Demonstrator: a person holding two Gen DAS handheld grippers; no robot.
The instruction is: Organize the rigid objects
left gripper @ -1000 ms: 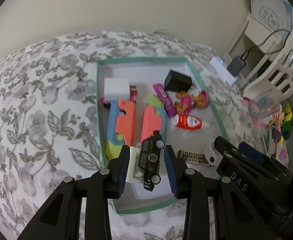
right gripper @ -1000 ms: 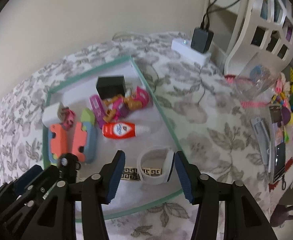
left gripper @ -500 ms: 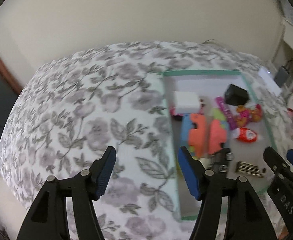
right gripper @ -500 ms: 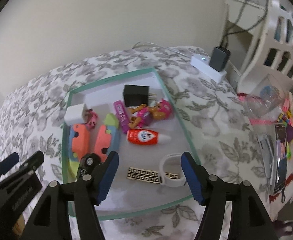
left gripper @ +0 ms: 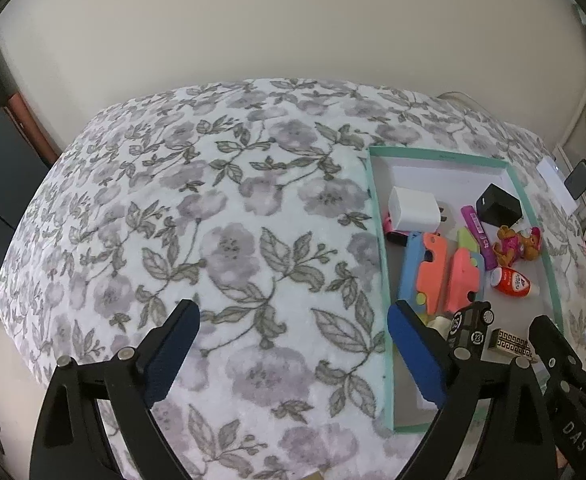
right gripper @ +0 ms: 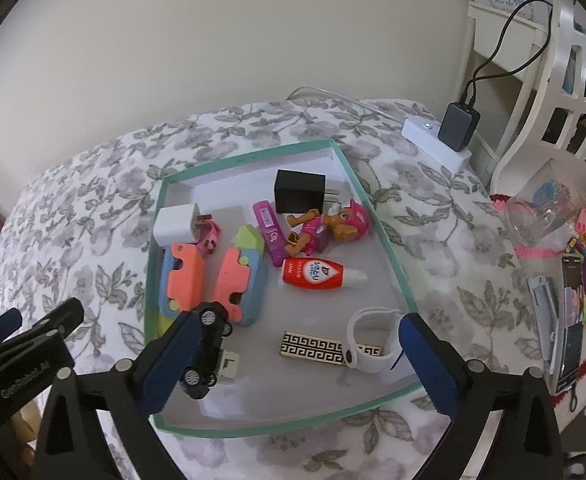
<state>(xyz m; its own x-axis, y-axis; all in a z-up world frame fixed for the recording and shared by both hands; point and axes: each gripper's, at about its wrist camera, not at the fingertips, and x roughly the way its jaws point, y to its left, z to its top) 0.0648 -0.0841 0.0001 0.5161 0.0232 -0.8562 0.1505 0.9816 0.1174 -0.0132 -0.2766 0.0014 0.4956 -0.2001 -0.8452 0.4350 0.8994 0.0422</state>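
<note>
- Toy car [right gripper: 207,350] lying in the near left corner of the green-edged tray [right gripper: 389,248], just behind the right gripper's left finger; free, nothing pressing on it, probably just dropped there as sorted.
- White strap [right gripper: 373,340] sitting between the right gripper [right gripper: 297,358] jaws, nearer the right pad, no contact; its end is overlapping the black-and-gold patterned bar [right gripper: 313,346].
- Right jaws have just been opening and are standing wide; the strap is between them but not gripped.
- Left gripper [left gripper: 293,354] jaws also have just been opening, wide now, nothing between them except flowered blanket [left gripper: 213,240]; aiming off the tray's left edge, likely looking for the next item.
- In the left view the car [left gripper: 469,326] is showing just past the right finger, outside the jaws.
- Beyond the jaws: orange-and-blue blocks [right gripper: 185,280], red bottle [right gripper: 313,274], toy dog [right gripper: 325,226], pink stick [right gripper: 269,232], black charger [right gripper: 299,192], white charger [right gripper: 177,224], all loose in the tray.
- Judgement: tray is serving as the collection spot; more clutter [right gripper: 565,300] right of the tray may be next.
</note>
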